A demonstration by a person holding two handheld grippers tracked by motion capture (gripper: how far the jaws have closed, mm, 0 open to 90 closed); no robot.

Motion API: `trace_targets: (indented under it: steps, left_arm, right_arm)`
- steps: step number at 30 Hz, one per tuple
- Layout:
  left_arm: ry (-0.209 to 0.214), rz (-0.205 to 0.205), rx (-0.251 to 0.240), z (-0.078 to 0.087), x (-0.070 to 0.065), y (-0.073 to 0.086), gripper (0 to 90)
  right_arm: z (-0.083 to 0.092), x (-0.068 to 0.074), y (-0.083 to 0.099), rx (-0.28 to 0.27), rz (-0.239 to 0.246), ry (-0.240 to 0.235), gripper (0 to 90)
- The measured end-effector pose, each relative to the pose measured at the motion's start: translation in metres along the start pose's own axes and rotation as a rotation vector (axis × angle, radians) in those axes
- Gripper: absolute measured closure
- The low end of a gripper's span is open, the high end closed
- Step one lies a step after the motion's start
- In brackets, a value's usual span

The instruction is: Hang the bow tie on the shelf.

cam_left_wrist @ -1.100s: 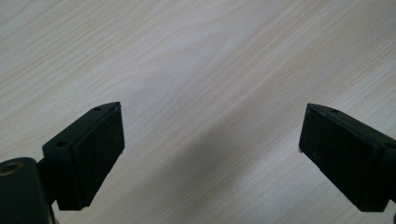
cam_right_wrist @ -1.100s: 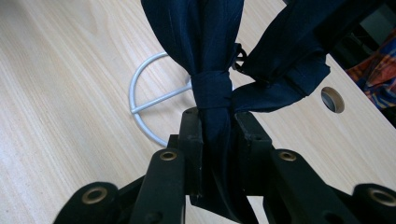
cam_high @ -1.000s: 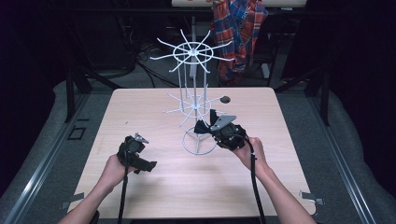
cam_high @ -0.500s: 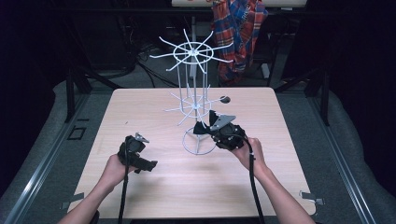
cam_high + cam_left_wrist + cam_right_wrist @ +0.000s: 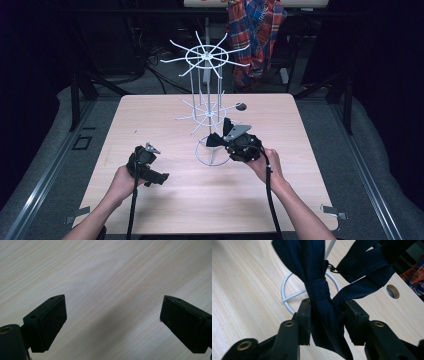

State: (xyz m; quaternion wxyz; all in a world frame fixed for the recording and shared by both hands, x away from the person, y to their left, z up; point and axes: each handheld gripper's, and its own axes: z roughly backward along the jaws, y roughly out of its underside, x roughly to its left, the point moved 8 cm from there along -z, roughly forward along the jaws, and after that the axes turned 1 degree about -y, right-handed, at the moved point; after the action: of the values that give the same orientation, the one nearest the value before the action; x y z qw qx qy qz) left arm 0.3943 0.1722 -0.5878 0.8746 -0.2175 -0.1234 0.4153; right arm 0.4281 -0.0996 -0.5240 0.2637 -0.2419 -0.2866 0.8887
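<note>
A dark navy bow tie (image 5: 318, 290) hangs at the foot of the white wire rack (image 5: 206, 55) in the middle of the worktop (image 5: 150, 115). In the right gripper view a small clip fastens it to one of the rack's thin prongs, and its knot sits just above the round base ring (image 5: 212, 150). The right tongs (image 5: 220, 134) have their jaws around the lower flap of the bow tie. The jaws have just been opening; the fabric lies between the pads and touches the left one, with a thin gap on the other side — to my eye a grip let go rather than one being taken.

The left tongs (image 5: 112, 317) are spread wide with nothing between them, hovering over bare wood near the front of the worktop, well apart from the rack.

Judging by how things lie, the hanging itself looks done: the bow tie is already on the prong and bears its own weight. What is left, I would guess, is for the right hand to draw clear without dragging the cloth off its clip — and the upper tier of prongs is all bare.
</note>
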Motion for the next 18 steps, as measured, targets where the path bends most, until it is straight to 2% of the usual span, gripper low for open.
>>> trace_targets:
  steps: [7,18]
  left_arm:
    - [0.001,-0.003,0.001,0.0,0.0,0.0,7.1]
    - [0.003,0.0,0.001,0.001,0.001,0.001,7.0]
  right_arm:
    - [0.005,0.004,-0.002,0.012,-0.015,-0.01,44.4]
    - [0.016,0.007,0.0,0.04,-0.064,-0.074,33.8]
